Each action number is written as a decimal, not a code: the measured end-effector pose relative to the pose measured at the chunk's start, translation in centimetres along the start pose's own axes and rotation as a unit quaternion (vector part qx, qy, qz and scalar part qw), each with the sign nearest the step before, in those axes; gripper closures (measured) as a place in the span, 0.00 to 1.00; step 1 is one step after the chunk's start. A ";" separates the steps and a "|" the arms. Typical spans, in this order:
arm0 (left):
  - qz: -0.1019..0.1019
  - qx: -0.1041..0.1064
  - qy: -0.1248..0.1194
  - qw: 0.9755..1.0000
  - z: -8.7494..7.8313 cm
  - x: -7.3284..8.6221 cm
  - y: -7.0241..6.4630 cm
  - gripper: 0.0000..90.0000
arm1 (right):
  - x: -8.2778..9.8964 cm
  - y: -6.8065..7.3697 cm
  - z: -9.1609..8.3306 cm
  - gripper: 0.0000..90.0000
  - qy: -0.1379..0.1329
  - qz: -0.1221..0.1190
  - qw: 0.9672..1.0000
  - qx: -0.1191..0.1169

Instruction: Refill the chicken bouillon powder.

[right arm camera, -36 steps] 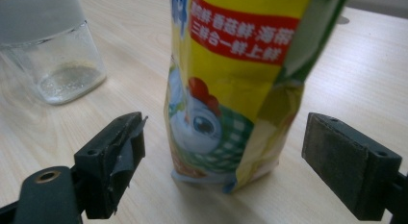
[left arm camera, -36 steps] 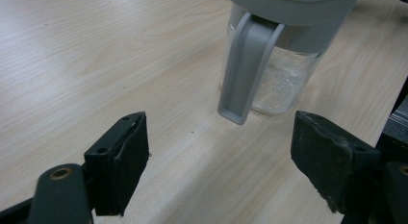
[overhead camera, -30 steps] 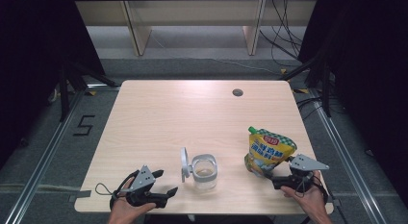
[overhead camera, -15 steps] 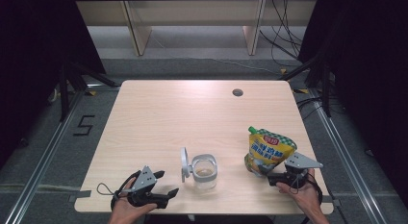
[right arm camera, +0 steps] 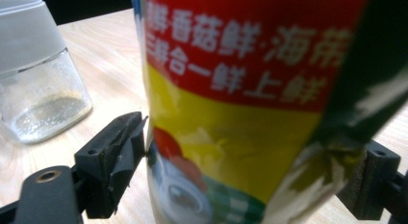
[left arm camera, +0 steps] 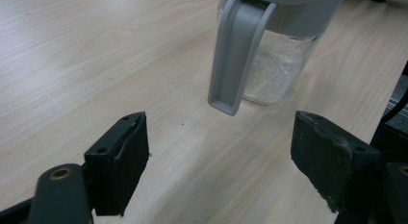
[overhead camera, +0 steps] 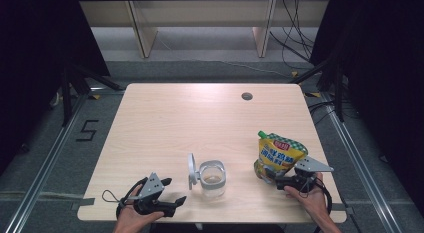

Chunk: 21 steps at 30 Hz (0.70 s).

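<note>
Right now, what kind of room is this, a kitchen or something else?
Probably a lab or workshop, not a kitchen. The wooden table stands alone on a grey floor between dark curtains, loose cables trail behind it, and a taped number marks the floor.

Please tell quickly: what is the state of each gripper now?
Left gripper: open, holding nothing, pointed at the jar.
Right gripper: jaws on both sides of the yellow pouch, touching it; a firm grip cannot be told.
</note>
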State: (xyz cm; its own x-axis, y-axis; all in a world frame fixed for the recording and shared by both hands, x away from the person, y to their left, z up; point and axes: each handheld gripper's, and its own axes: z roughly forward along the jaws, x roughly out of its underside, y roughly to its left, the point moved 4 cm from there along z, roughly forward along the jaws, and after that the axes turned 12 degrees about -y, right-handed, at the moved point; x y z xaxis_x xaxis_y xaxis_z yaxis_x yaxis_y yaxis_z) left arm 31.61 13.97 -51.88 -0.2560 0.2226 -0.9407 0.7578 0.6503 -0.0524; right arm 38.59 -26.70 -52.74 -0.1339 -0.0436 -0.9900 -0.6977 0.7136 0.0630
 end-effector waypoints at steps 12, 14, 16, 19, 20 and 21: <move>0.005 -0.002 0.007 1.000 0.0 0.0 0.0 0.23 | -0.4 -0.1 0.5 0.17 -0.032 0.023 0.999 0.019; 0.001 -0.001 0.005 1.000 0.0 0.0 -0.1 0.23 | -0.4 -0.4 0.7 0.17 -0.036 0.015 0.999 0.013; 0.003 -0.002 0.006 1.000 0.0 0.0 0.0 0.23 | -0.3 -0.8 1.0 0.17 -0.048 0.006 0.999 0.014; -0.011 -0.005 0.007 1.000 0.0 0.1 -0.2 0.23 | -0.3 -0.7 1.1 0.18 -0.034 0.011 0.999 0.012; -0.009 -0.006 0.012 1.000 0.0 0.1 -0.2 0.23 | -0.4 -0.9 1.1 0.19 -0.039 -0.009 0.999 0.013; -0.013 -0.002 0.004 1.000 0.1 0.0 -0.3 0.23 | -0.4 -0.6 0.9 0.20 -0.037 0.008 0.999 0.015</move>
State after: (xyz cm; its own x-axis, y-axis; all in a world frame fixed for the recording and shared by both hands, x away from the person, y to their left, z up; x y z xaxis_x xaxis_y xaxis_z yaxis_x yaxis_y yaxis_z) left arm 31.44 13.74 -51.89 -0.2802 0.2107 -0.9365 0.7488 0.6585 -0.0759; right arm 39.67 -26.50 -52.50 -0.0927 0.0187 -0.9955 -0.6739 0.7348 0.0766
